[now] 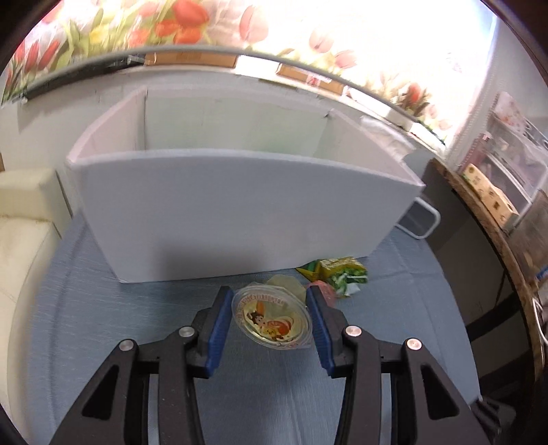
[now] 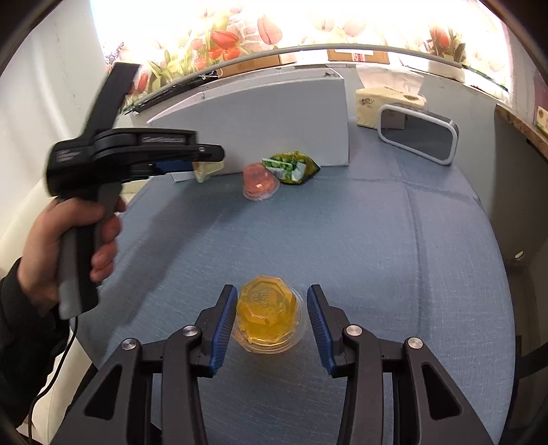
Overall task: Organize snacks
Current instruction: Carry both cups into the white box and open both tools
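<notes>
Surface: a table (image 2: 394,239) covered in blue woven cloth, backed by a tulip-print curtain (image 2: 239,30) lit from behind.

A tall white box (image 1: 239,212), open-topped, is stood at the far side of the table. A grey-rimmed tray (image 2: 418,137) and a tissue box (image 2: 387,102) are seen to the right of it; a cream cushion (image 1: 24,219) is seen to the left.

At the foot of the white box, just beside each other: a green snack packet (image 2: 291,167) and a pink jelly cup (image 2: 260,183), the latter inverted.

Left claw (image 1: 270,321): narrowed and closed on a clear jelly cup (image 1: 272,318) with a cartoon lid, which is gripped by both blue pads and tilted, near the box front. In the right wrist view a bare hand (image 2: 65,250) in a dark sleeve is seen around its pistol handle.

Right claw (image 2: 272,321): pointed steeply down, narrowed around a yellow jelly cup (image 2: 267,316) stood inverted on the cloth. The left pad is against the cup; a gap is visible at the right pad.
</notes>
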Tool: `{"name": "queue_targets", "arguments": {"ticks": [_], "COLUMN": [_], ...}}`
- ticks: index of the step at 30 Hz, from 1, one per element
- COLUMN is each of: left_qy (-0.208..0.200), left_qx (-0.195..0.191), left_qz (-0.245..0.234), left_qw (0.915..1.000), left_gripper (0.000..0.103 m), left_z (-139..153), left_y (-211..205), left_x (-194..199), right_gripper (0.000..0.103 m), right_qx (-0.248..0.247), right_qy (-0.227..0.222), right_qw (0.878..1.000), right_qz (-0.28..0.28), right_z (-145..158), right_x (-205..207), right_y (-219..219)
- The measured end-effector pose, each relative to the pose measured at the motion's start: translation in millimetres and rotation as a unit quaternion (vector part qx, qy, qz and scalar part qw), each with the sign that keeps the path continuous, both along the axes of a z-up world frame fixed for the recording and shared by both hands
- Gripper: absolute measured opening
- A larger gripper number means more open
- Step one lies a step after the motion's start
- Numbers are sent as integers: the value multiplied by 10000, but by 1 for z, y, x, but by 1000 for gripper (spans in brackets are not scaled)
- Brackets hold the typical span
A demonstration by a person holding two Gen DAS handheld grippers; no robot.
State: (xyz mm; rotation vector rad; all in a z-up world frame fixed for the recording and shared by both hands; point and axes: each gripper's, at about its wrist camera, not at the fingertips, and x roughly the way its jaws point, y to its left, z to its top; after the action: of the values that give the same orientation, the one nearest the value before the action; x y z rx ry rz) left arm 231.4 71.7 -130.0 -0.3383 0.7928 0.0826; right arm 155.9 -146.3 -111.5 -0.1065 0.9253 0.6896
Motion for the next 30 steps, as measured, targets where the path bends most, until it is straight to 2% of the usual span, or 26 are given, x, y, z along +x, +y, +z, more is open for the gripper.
{"name": "queue_targets", "arguments": {"ticks": [7,15,22,28,30], "left_qy": [-408,-686,-914,-778,-667], "left_qx": [158,381,365,168,217], "left_qz": [-324,-318,-214,-171,-196], "left_qw": [9985,9964,9949,9967,9973], "left_gripper": [48,48,48,48,48], "left_z": [48,90,120,129,128], "left_y": [3,23,51,89,98], "left_x": [-32,-31,5,49,64], "right_gripper": [46,46,46,46,46], "right_qx": [96,258,536,403,316], "right_qy": [-207,-655,-876,-860,-692], "right_qw": [9997,9972,9942,9951,9967], "right_qz": [105,244,331,290,270], "right_z": [19,64,111,120,114], "right_x": [7,36,105,170,196], "right_y": [19,45,84,128,143]}}
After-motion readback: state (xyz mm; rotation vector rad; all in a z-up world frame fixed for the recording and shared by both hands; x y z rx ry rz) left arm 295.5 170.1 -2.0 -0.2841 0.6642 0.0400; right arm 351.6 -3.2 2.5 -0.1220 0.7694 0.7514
